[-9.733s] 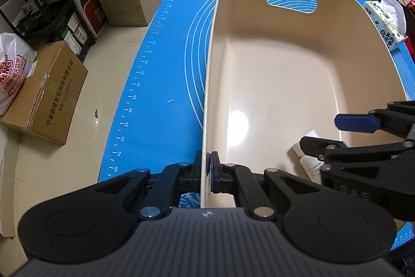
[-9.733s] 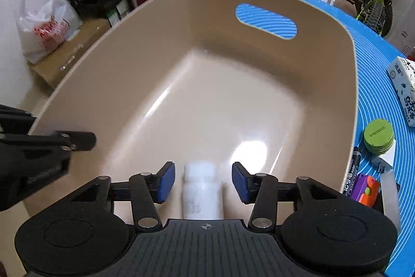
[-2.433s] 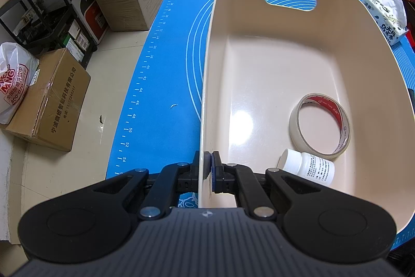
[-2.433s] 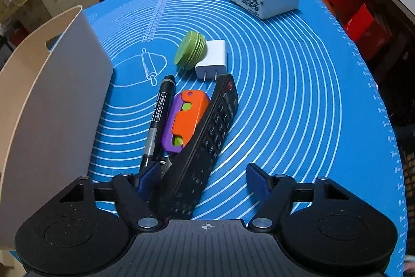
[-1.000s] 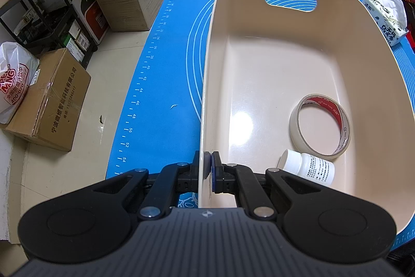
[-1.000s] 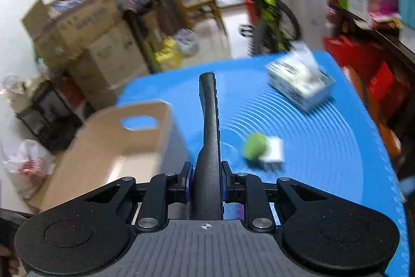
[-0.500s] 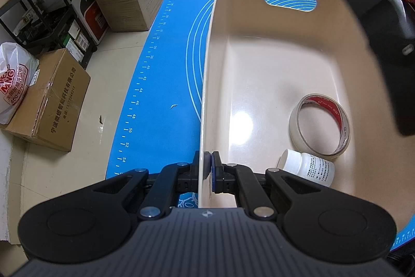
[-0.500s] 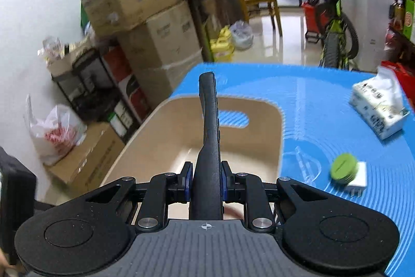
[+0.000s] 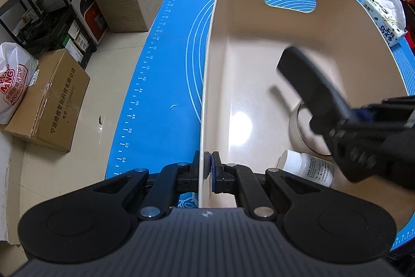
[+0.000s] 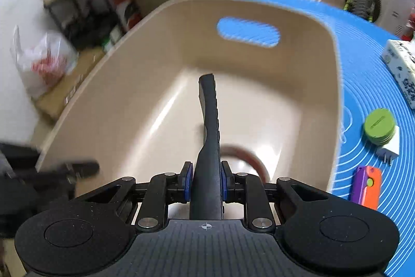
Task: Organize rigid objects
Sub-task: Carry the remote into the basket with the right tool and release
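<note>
Bin (image 9: 207, 85), one remote (image 10: 210, 136), one bottle (image 9: 307, 168)

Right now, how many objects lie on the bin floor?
2: the tape roll by the right wall, the white bottle just nearer. The held remote hangs above; more may be hidden.

Tape roll (image 9: 298, 121) half hidden behind blurred remote (image 9: 308, 85) (label on bottle (image 9: 308, 168) illegible)

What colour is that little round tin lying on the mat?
The round tin is green, lying on the blue mat; clearest in the right wrist view.
</note>
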`<state>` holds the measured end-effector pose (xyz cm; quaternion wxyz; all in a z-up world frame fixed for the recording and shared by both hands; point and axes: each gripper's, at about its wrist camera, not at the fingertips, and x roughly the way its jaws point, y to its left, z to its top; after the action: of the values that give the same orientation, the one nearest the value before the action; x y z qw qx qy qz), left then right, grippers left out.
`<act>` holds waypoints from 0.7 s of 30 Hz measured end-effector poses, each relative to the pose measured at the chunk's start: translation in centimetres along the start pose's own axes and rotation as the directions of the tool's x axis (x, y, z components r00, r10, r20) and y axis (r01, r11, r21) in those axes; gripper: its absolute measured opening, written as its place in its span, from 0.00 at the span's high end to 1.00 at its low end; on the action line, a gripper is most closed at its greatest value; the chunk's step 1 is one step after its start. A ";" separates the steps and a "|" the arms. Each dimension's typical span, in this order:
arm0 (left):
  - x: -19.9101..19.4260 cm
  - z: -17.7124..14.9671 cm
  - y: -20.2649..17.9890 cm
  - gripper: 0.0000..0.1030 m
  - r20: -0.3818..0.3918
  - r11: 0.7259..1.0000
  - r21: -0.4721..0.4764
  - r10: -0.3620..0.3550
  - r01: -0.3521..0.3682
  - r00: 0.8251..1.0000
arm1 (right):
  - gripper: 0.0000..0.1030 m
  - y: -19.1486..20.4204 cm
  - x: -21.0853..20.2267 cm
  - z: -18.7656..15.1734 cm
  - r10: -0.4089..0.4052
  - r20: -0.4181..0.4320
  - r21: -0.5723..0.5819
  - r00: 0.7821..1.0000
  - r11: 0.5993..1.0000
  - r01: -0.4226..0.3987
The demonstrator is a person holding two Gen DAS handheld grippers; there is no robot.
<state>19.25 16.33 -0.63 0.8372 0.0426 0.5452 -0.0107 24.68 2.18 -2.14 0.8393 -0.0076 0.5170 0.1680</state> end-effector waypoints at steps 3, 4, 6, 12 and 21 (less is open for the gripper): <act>0.1 -0.1 0.1 0.93 -0.001 1.000 -0.001 0.001 -0.001 1.000 | 0.70 0.9 0.7 -0.4 -0.015 -0.036 -0.050 0.999 0.999 0.013; 0.1 -0.1 0.1 0.93 -0.001 1.000 -0.002 0.000 0.000 1.000 | 0.70 1.1 0.8 -0.4 -0.017 -0.040 -0.057 0.999 0.998 0.015; 0.1 -0.1 0.1 0.93 0.000 1.000 -0.003 -0.001 0.001 1.000 | 0.70 1.4 1.1 -0.4 -0.023 -0.054 -0.067 0.998 0.998 0.019; 0.0 0.0 0.1 0.93 0.001 1.000 0.000 0.000 0.000 1.000 | 0.42 0.7 0.0 -0.3 0.063 -0.018 -0.023 0.998 0.998 -0.064; 0.0 0.0 0.1 0.92 -0.001 1.000 -0.001 0.003 -0.003 1.000 | 0.28 -1.4 -5.4 0.1 0.103 0.149 0.022 0.984 0.994 -0.107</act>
<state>19.24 16.43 -0.67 0.8370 0.0429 0.5454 -0.0089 22.96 -0.56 2.38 0.8653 0.0447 0.4556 0.2043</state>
